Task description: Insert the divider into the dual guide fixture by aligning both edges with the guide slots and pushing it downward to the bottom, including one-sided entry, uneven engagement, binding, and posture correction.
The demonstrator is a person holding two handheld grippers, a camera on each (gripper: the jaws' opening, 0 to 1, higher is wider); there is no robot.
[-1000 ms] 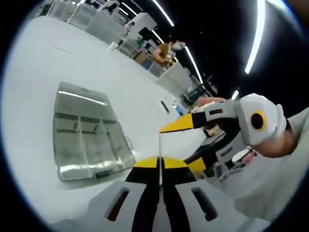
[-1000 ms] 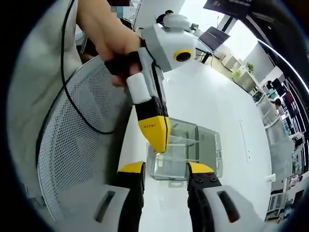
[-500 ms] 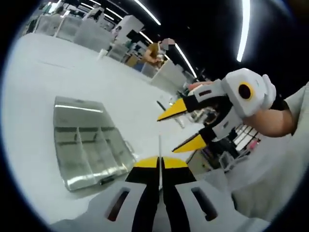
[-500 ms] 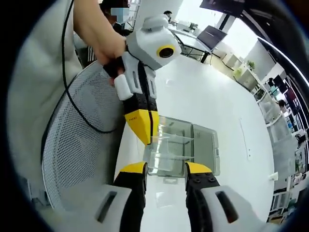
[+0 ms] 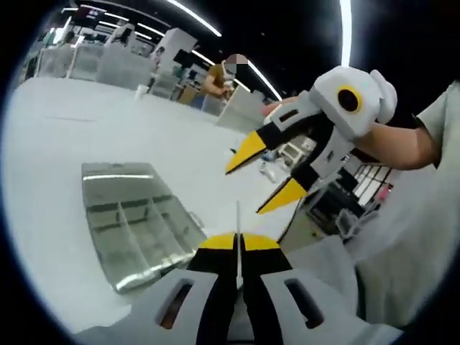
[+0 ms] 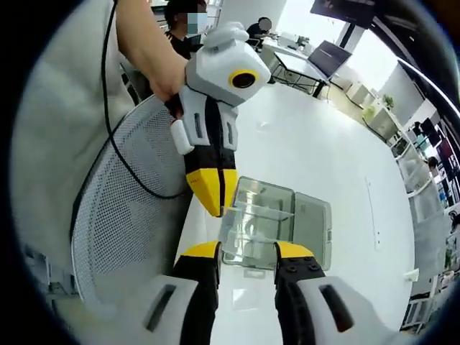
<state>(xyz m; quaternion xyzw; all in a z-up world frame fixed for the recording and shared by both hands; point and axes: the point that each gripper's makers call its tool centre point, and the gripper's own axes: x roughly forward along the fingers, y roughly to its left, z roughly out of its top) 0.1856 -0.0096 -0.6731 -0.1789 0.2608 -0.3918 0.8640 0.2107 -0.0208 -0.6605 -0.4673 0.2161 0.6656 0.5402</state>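
1. In the left gripper view the left gripper (image 5: 238,244) has its two yellow-tipped jaws pressed nearly together on the divider (image 5: 238,237), a thin clear sheet seen edge-on as a pale line rising from between the tips.
2. In the right gripper view the same gripper (image 6: 213,205) comes in from the upper left, tips pointing down, with the clear sheet (image 6: 251,215) jutting right from the tips, roughly level and above the near part of the tray.
3. The right gripper (image 6: 246,251) has its jaws spread wide with nothing between them; in the left gripper view it (image 5: 260,176) hangs in the air to the right of the sheet, jaws apart, well clear of the tray.
4. The tray (image 5: 126,215), a clear plastic box with low inner walls that split it into several compartments, lies flat on the white table (image 5: 65,136), left of and beyond the left jaws. I cannot tell whether anything lies in the compartments.
5. In the right gripper view the box (image 6: 302,230) sits just beyond the right jaws, close to the table's near edge.
6. A white mesh chair back (image 6: 126,208) stands left of that edge, with a black cable (image 6: 118,136) running across it.
7. The table top (image 6: 323,158) spreads bare and white far beyond the box.
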